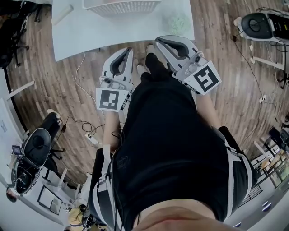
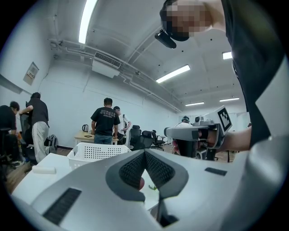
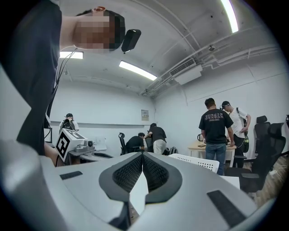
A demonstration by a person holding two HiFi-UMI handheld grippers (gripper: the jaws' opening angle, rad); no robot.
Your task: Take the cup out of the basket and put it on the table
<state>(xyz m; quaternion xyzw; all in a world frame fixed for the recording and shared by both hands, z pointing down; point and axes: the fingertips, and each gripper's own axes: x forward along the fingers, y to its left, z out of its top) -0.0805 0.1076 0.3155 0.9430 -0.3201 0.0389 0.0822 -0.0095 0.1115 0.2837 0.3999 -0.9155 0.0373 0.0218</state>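
A white perforated basket [image 1: 122, 6] stands at the far side of the pale table [image 1: 90, 34]. It also shows in the left gripper view [image 2: 97, 151] and the right gripper view [image 3: 198, 162]. No cup shows in any view; the basket's inside is hidden. My left gripper [image 1: 129, 49] and right gripper [image 1: 157, 40] hover side by side over the floor at the table's near edge, pointing toward the basket. Both are shut with nothing between the pads. The left jaws meet at their tips [image 2: 144, 151], and so do the right jaws [image 3: 142, 154].
A greenish crumpled object [image 1: 178, 22] lies on the table right of the basket, and a white block [image 1: 63, 13] on its left. Office chairs [image 1: 36, 146] and cables [image 1: 86, 128] are on the wooden floor. Several people [image 2: 104, 124] stand behind the table.
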